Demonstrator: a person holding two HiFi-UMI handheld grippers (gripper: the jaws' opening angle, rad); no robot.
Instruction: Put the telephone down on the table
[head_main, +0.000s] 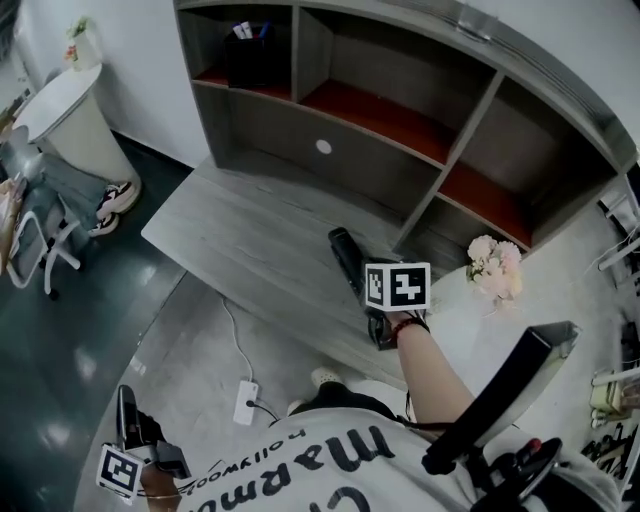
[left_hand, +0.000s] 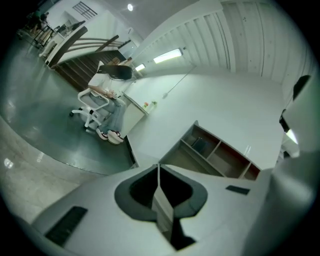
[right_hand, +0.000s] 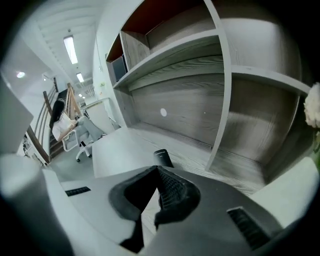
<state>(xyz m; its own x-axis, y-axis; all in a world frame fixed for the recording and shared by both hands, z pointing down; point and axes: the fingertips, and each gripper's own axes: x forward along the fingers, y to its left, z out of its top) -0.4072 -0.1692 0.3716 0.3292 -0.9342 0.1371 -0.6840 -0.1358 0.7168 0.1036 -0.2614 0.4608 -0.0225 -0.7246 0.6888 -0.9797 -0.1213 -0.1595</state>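
Note:
The telephone (right_hand: 162, 157) is a black handset. In the right gripper view its end lies on the grey desk (right_hand: 125, 150) just past the jaw tips. My right gripper (right_hand: 157, 169) is shut, its pads meeting with nothing between them. From the head view this gripper (head_main: 348, 262) reaches over the desk (head_main: 240, 230) in front of the shelf unit, and the handset cannot be told apart from its dark jaws. My left gripper (head_main: 125, 400) hangs low at the left, over the floor and far from the desk. It is shut and holds nothing (left_hand: 159, 167).
A grey shelf unit (head_main: 400, 120) with red-lined compartments stands on the desk's far side. Pink flowers (head_main: 495, 265) sit to the right. A white power strip (head_main: 245, 400) and cable lie on the floor. A black chair part (head_main: 500, 390) is at my right. A seated person (left_hand: 112, 82) is far off.

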